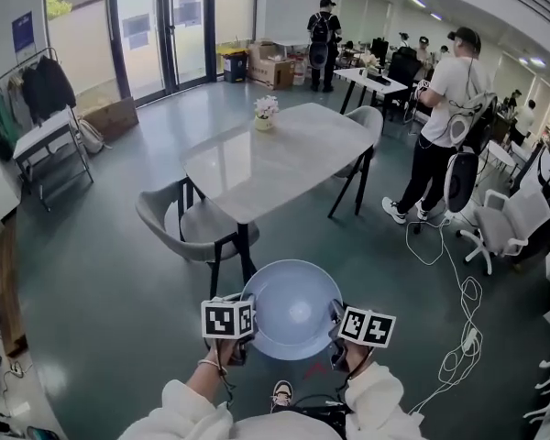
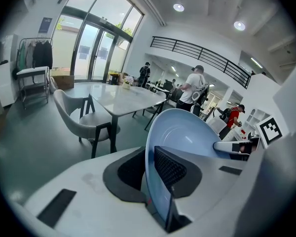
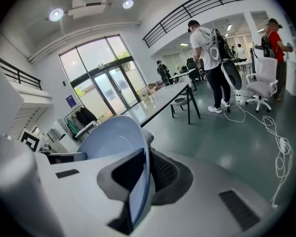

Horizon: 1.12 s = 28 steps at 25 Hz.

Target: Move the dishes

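A pale blue bowl hangs above the floor in front of me, held level between both grippers. My left gripper is shut on the bowl's left rim, and the rim runs between its dark pads in the left gripper view. My right gripper is shut on the right rim. In the right gripper view the bowl stands edge-on between the jaws of the right gripper. The left gripper sees the bowl and the other gripper's jaw across it.
A white table with a small flower pot stands ahead. A grey chair sits at its near left, another at its far right. A person stands at right by a white office chair. Cables lie on the floor.
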Motion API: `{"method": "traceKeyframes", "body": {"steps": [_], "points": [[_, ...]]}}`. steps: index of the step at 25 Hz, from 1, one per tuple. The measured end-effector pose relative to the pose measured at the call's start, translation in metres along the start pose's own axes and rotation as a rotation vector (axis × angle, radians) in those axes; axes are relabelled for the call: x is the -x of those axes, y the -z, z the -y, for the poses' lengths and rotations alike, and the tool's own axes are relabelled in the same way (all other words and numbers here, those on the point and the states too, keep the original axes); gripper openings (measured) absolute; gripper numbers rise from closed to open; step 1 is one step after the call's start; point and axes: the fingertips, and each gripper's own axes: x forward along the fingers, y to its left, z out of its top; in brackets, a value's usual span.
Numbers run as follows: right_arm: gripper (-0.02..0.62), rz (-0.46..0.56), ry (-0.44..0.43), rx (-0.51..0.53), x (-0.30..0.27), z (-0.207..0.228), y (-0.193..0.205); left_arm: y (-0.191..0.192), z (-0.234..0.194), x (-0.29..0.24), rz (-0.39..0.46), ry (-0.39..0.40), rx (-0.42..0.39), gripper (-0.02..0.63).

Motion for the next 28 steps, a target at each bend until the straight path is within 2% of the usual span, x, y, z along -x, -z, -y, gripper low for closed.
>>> {"method": "traceKeyframes", "body": {"steps": [7,15,28], "points": [[0.084,0.005,0.003,0.004,-0.022,0.038,-0.044,-0.027,0.022,-0.049,-0.014,0.014,-0.002,0.041],[0.083,0.006,-0.015,0.021,-0.052,0.057,-0.084,-0.057,0.026,-0.091,-0.013,0.013,0.012,0.041],[0.083,-0.021,0.011,0.017,-0.080,0.091,-0.112,-0.074,0.035,-0.144,-0.054,0.034,0.029,0.041]]}}
